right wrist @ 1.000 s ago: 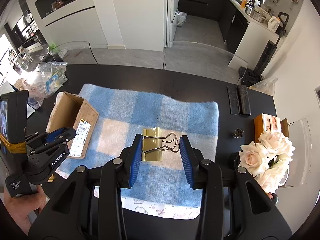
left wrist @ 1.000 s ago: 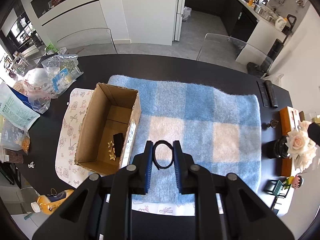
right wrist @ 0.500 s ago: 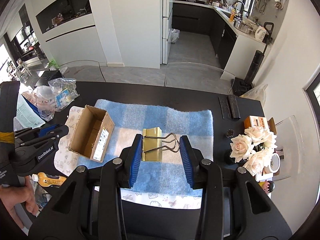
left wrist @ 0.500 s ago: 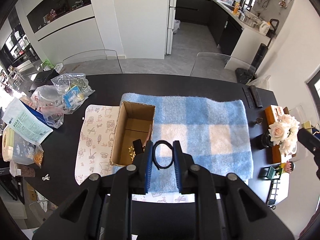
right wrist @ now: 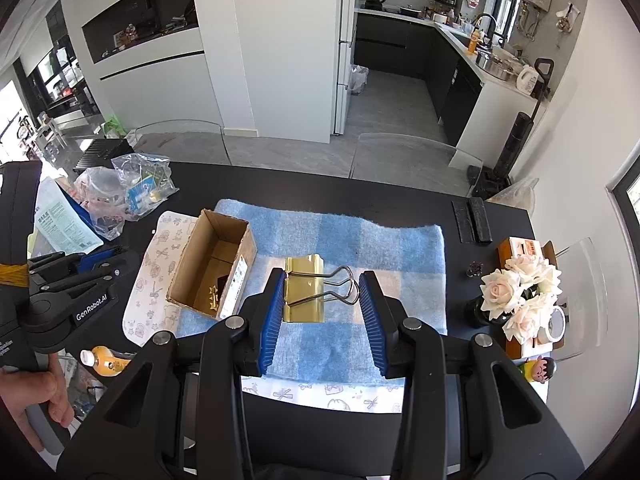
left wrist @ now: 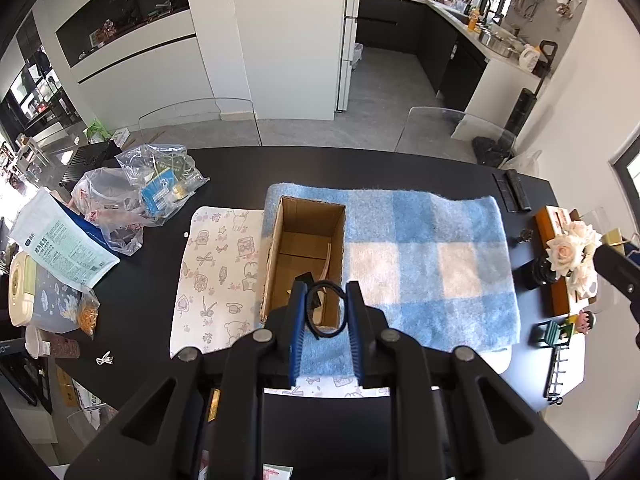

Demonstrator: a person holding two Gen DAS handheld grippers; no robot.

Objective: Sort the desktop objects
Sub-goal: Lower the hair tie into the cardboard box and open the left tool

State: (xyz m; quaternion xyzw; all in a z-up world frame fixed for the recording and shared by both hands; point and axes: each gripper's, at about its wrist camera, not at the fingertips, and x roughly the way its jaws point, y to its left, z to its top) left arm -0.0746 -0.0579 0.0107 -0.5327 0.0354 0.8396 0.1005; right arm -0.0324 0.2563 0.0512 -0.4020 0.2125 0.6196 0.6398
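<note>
Black table [left wrist: 400,168]; hair tie [left wrist: 325,309] between left gripper [left wrist: 326,316] pads

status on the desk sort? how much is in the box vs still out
Done: the cardboard box already holds a small black item and a gold piece. In hand: left gripper is shut on a black ring; right gripper is shut on a gold binder clip, both above the blue checked cloth. Left: dropping both into the box.
</note>
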